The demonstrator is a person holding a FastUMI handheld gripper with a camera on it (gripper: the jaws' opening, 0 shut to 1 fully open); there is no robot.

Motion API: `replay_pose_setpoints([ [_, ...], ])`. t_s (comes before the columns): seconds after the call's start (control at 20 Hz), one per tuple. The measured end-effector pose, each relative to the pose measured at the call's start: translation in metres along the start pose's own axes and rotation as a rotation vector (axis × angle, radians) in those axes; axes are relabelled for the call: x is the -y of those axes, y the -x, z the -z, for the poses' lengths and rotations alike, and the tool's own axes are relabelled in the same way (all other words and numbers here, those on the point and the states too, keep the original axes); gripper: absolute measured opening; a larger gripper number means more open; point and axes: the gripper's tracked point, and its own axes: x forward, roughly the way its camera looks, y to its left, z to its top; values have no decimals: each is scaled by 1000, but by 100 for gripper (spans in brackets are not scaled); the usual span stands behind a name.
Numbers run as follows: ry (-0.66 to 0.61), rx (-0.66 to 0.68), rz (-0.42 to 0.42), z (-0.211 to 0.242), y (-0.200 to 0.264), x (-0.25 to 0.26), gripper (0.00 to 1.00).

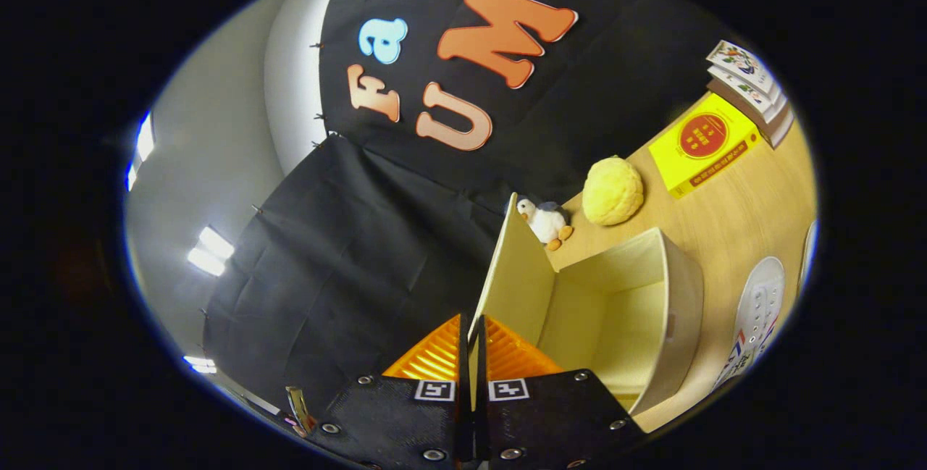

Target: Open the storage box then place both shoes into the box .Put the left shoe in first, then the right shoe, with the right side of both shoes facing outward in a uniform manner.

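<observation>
Closed on the thin edge of the lid [516, 267], the hand-held gripper [472, 343] pinches this panel between both fingers, and the lid stands swung up from the storage box [673, 311]. To do this step well, I think the grip should stay firm and follow the hinge arc until the lid rests fully open. Beside the box, to the right of the fingers, one white shoe [757, 311] lies on the tabletop [731, 202]. Beyond the box sit a small plush bird [547, 222] and a yellow ball [613, 191].
</observation>
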Motion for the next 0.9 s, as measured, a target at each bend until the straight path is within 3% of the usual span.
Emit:
replay_pose_setpoints([
  [0.65,213,-90,12,53,-111,-84,5],
  [0.8,310,-106,41,63,-125,-92,22],
  [0.9,355,-101,60,66,-126,-91,54],
])
